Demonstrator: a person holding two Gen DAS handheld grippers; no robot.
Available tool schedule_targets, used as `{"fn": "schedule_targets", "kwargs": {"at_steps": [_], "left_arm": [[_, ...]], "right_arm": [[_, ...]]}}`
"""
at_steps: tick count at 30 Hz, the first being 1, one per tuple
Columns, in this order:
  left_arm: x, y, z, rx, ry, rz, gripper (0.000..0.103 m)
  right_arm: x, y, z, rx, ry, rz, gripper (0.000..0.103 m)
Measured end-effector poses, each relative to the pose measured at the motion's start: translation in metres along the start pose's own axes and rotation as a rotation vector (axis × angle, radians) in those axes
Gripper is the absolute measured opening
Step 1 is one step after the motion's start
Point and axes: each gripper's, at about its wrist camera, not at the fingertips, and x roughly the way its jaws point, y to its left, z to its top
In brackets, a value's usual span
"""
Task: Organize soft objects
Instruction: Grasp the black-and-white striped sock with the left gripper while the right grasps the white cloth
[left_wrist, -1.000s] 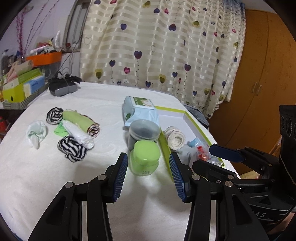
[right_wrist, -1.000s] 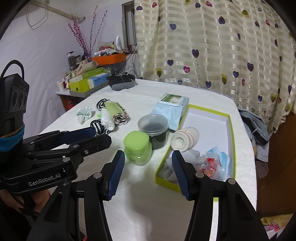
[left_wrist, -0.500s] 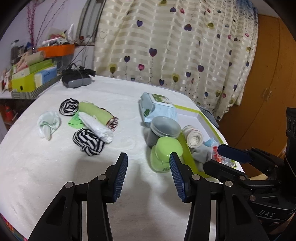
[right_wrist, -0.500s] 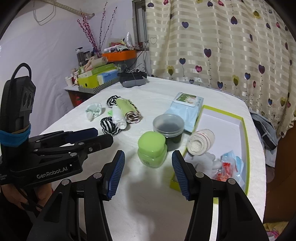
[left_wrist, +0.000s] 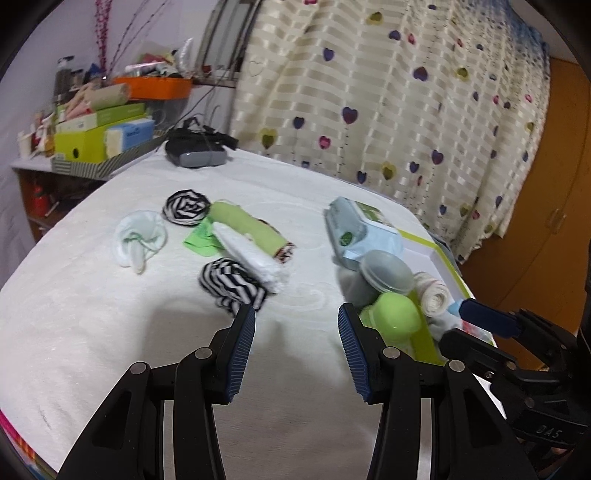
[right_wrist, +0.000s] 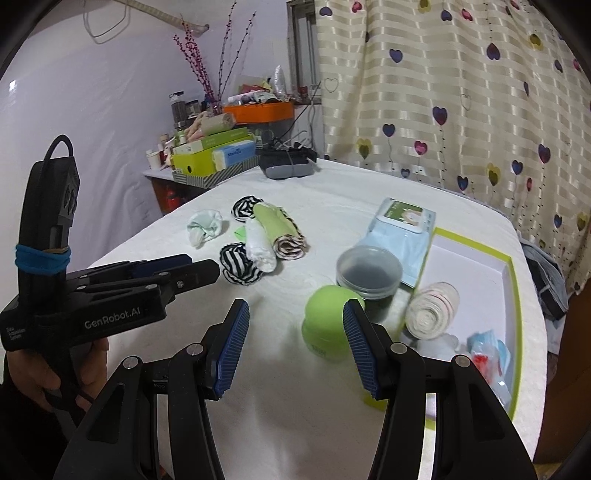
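Several rolled soft items lie together on the white table: a black-and-white striped roll, a white roll, a green roll, a second striped roll and a pale mint bundle. A green-rimmed white box at the right holds a cream roll. My left gripper is open and empty, just short of the near striped roll. My right gripper is open and empty, beside a green jar.
A grey-lidded tub, the green jar and a pale blue wipes pack stand between the pile and the box. A dark device sits at the table's far edge. Cluttered shelves stand at the far left.
Both grippers have swung left toward the pile of rolls; the jar and box have slid to the right in both views. Both stay open and empty.
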Motion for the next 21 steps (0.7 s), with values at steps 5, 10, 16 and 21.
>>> {"fn": "schedule_targets", "kwargs": {"at_steps": [5,10,16,21], "left_arm": [[0.009,0.016,0.004,-0.035,0.007,0.029,0.046],[0.026,0.034,0.009,-0.075,0.028,0.053,0.046],[0.052,0.047,0.011,-0.114,0.072,0.065,0.047],[0.073,0.047,0.012,-0.101,0.100,0.093,0.047]], "right_arm": [[0.006,0.000,0.005,-0.008,0.012,-0.001,0.054],[0.013,-0.002,0.011,0.000,0.015,-0.003,0.054],[0.022,0.001,0.016,-0.018,0.024,0.011,0.054],[0.032,0.002,0.020,-0.028,0.042,0.016,0.054]]}}
